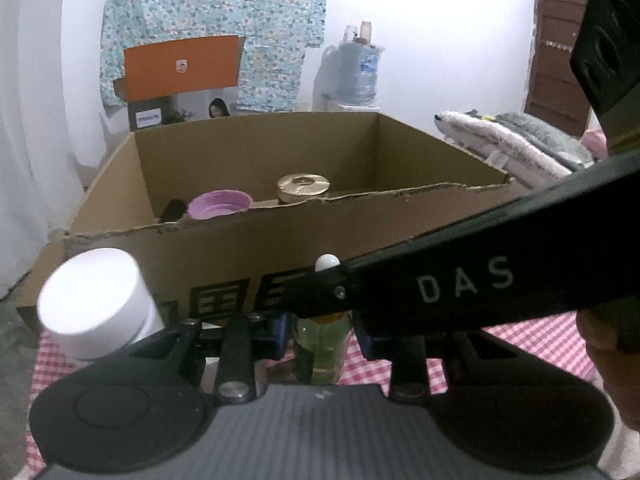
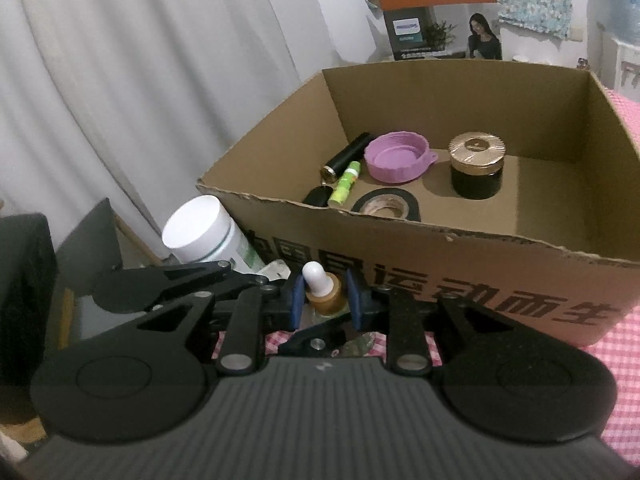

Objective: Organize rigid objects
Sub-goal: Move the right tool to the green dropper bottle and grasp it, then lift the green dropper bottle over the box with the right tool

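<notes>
A small green dropper bottle (image 1: 322, 344) with a white bulb (image 2: 314, 276) and gold collar stands on the pink checked cloth before a cardboard box (image 2: 460, 256). My left gripper (image 1: 320, 332) closes around the bottle's body. My right gripper (image 2: 323, 300) closes on its gold collar from above; its arm crosses the left wrist view (image 1: 460, 280). A white-capped jar (image 1: 96, 300) leans at the left, also in the right wrist view (image 2: 200, 232). In the box lie a purple lid (image 2: 398, 156), a gold-lidded black jar (image 2: 476, 164), a tape roll (image 2: 386, 206), a green tube (image 2: 346, 182) and a black tube (image 2: 346, 156).
The box's torn front wall (image 1: 240, 248) stands just beyond the bottle. White curtains (image 2: 140, 80) hang at the left. An orange box (image 1: 182, 66), a water jug (image 1: 356, 72) and folded blankets (image 1: 520, 140) sit behind. A dark chair (image 2: 24, 300) is at the left.
</notes>
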Motion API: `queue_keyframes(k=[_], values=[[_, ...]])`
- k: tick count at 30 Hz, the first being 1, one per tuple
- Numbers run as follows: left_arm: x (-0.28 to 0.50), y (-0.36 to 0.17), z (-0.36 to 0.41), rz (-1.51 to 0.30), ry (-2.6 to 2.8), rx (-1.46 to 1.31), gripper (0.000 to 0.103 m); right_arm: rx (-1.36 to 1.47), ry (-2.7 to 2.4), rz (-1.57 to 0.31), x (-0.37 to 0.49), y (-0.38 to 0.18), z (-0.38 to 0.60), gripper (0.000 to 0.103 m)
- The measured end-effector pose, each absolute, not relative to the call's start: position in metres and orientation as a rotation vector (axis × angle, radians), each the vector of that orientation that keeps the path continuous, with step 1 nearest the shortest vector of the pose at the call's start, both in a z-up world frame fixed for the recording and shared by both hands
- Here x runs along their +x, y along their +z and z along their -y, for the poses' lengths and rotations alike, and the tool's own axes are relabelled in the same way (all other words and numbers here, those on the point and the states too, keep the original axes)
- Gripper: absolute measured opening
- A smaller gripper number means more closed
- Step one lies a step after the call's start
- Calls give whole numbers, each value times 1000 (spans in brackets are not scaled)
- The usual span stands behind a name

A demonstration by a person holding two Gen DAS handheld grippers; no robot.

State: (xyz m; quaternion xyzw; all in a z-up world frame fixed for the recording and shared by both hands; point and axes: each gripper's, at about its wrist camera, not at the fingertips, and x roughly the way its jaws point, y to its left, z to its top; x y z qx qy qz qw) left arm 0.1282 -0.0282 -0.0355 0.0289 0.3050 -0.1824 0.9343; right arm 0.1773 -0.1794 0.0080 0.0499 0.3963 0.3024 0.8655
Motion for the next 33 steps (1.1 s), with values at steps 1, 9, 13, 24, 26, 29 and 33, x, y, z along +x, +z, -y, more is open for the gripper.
queue_keyframes(k=[1,9,13,24,26,29,33], values=[[128,-36,30,-623,-382,51,34,104,626,-833,177,8,182,21],[127,-41,60,-605,-489,46,34,106,530,-849,168,12,214,21],[125,-45,71,-589,-538,53,35,120,485,-851,161,11,230,21],[120,-57,83,-573,-510,165,42,153,488,-864,161,9,236,23],[122,-60,85,-586,-511,171,42,158,490,-870,162,9,237,23],[125,-66,87,-602,-509,179,42,160,486,-883,163,7,237,25],[127,-72,88,-615,-505,185,38,150,488,-892,165,5,236,28]])
